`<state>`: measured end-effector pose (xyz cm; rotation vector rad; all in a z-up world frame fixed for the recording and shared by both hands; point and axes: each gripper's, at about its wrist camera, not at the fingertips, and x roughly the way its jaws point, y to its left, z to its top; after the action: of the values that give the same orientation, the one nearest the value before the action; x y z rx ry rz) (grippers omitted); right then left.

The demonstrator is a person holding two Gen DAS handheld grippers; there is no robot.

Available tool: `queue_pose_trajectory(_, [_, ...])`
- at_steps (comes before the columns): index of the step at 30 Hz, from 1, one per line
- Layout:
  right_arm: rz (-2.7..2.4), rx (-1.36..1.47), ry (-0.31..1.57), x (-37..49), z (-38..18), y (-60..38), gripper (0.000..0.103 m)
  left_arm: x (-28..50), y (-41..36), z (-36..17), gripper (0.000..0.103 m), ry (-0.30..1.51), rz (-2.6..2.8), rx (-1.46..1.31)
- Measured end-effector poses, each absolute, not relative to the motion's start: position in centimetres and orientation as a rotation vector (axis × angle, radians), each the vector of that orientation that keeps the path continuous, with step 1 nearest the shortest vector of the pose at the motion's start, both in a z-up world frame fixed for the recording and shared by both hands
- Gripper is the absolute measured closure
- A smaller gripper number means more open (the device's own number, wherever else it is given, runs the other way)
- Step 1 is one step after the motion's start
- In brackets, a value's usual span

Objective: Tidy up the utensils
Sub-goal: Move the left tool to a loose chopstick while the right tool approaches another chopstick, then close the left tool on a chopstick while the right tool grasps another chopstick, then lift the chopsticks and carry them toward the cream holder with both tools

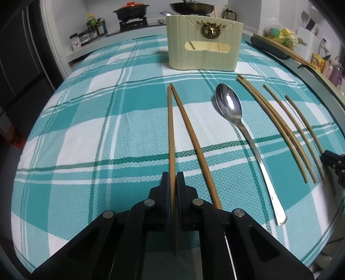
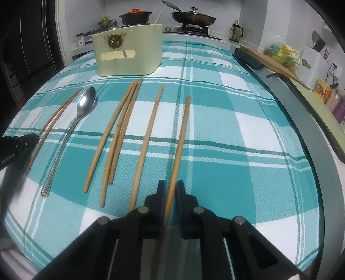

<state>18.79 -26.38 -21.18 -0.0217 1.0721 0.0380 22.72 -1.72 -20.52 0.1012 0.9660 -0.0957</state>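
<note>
My left gripper point(image 1: 172, 175) is shut on a wooden chopstick point(image 1: 171, 129) that points toward the cream utensil holder point(image 1: 204, 50). A second chopstick point(image 1: 192, 137) lies just right of it. A steel spoon point(image 1: 239, 120) lies further right, bowl toward the holder. My right gripper point(image 2: 171, 184) is shut on the rightmost chopstick point(image 2: 182, 133). Several loose chopsticks point(image 2: 120, 129) lie left of it, then the spoon point(image 2: 73, 125). The holder point(image 2: 127, 49) stands at the back left in the right wrist view.
A teal and white checked cloth point(image 1: 86, 129) covers the table. Behind it are a stove with a pot point(image 1: 131, 10) and a pan point(image 2: 194, 17), and jars point(image 1: 92, 30). A dark mat and board point(image 2: 258, 58) lie along the right edge.
</note>
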Motion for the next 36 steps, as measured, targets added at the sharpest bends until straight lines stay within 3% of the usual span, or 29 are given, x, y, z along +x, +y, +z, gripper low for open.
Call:
queue_pose_trajectory(5, [0.020, -0.027, 1.095, 17.4, -20.8, -27.5, 0.095, 20.2, -0.3, -20.3, 0.098, 1.008, -0.111, 0.086])
queue_pose_trajectory(8, [0.013, -0.014, 1.109, 16.4, -20.6, -28.1, 0.094, 19.7, 0.1, -20.1, 0.092, 1.020, -0.118, 0.087])
queue_pose_trajectory(10, [0.024, 0.027, 1.121, 16.4, -20.6, -28.7, 0.088, 20.3, 0.4, -19.9, 0.061, 1.024, -0.135, 0.071])
queue_pose_trajectory(12, [0.053, 0.051, 1.130, 16.7, -20.6, -28.9, 0.066, 21.2, 0.7, -19.7, 0.048, 1.025, -0.147, 0.066])
queue_pose_trajectory(28, [0.211, -0.081, 1.246, 26.5, -21.9, -28.4, 0.067, 31.3, 0.3, -20.6, 0.049, 1.108, -0.288, 0.157])
queue_pose_trajectory(36, [0.189, -0.048, 1.263, 33.6, -22.6, -28.7, 0.084, 35.1, -0.6, -20.6, 0.056, 1.140, -0.295, 0.189])
